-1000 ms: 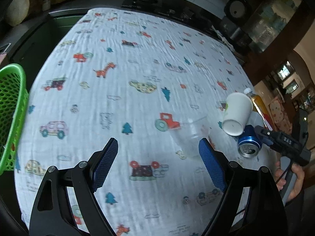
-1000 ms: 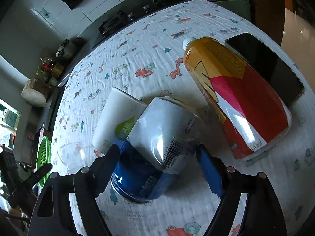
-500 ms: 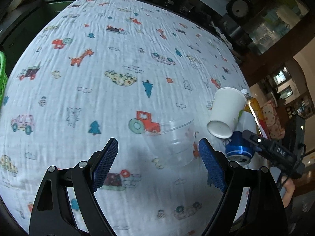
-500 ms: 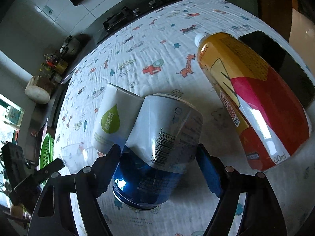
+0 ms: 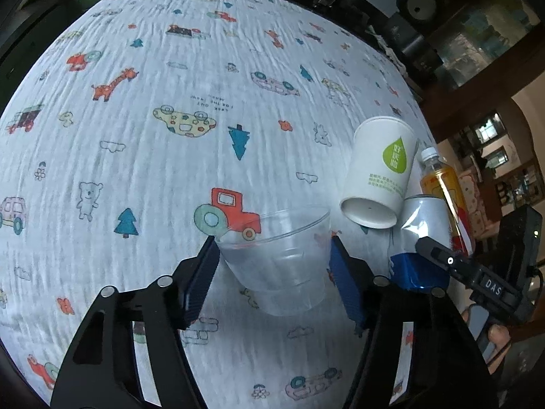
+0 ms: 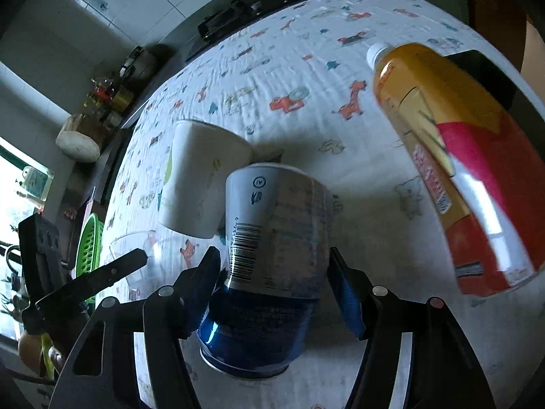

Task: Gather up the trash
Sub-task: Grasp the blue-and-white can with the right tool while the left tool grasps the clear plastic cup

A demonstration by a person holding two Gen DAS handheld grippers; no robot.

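While both grippers pointed steeply down at the desk (image 5: 143, 156), its cartoon-print cloth (image 5: 190, 78) lay flat under the trash items.

Left gripper (image 5: 274, 272): jaws were closing, with the clear plastic cup (image 5: 279, 266) between them. Both blue pads sat against the cup's wall, left pad (image 5: 201, 283) near the rim, right pad (image 5: 345, 283) at the opposite side. Cup was tilted, mouth facing away from the camera.

Right gripper (image 6: 274, 283): jaws were closing on the blue and silver can (image 6: 272, 259). The can lay on its side between the pads, which touched its sides; its open end pointed toward the camera.

White paper cup (image 5: 378, 177) lay tipped over, leaning on the can, base toward the left gripper, green drop logo visible. It was just beside the clear plastic cup, apart from it.

Orange drink bottle (image 6: 453, 163), white cap, red and yellow label, lay on the cloth beside the can, not touching it in the right wrist view. Dark flat object (image 6: 490, 78) behind the bottle; could not identify.

Green basket (image 6: 89, 238) was at the desk's far edge, partly hidden behind the left gripper.
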